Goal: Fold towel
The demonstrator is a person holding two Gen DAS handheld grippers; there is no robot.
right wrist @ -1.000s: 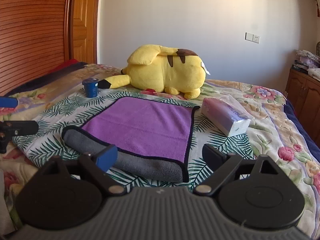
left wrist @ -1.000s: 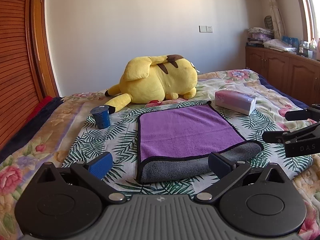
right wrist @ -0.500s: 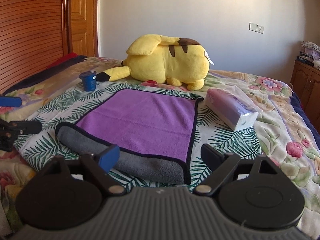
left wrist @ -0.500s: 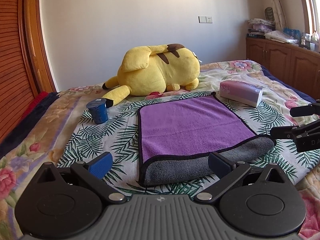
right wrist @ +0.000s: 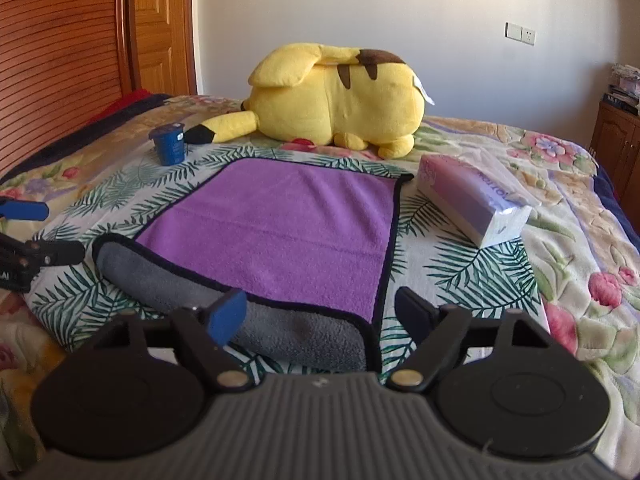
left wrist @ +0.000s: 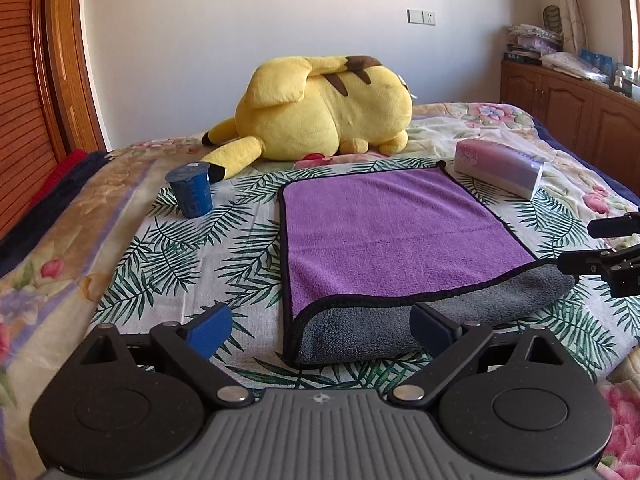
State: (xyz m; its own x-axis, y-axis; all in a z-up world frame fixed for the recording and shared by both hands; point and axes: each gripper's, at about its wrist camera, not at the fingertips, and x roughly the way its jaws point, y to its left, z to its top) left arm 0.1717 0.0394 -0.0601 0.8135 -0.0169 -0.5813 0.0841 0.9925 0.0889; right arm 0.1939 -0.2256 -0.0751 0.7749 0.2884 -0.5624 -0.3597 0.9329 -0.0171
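A purple towel (left wrist: 392, 232) with black trim lies folded on the leaf-print bedspread, its grey underside (left wrist: 440, 320) showing as a rolled fold along the near edge. It also shows in the right wrist view (right wrist: 280, 232). My left gripper (left wrist: 320, 326) is open and empty, just short of the fold's left corner. My right gripper (right wrist: 320, 312) is open and empty over the fold's right corner. The right gripper's fingers (left wrist: 608, 256) show at the right edge of the left wrist view, and the left gripper's fingers (right wrist: 28, 240) at the left edge of the right wrist view.
A big yellow plush toy (left wrist: 320, 116) lies behind the towel. A blue cup (left wrist: 190, 188) stands to the towel's left. A tissue pack (left wrist: 500, 166) lies to its right. Wooden cabinets (left wrist: 580, 96) line the right wall, and a wooden door (right wrist: 160, 28) stands at the left.
Both grippers have moved forward and closer to the towel's near fold. Both stay open. The towel has not moved.
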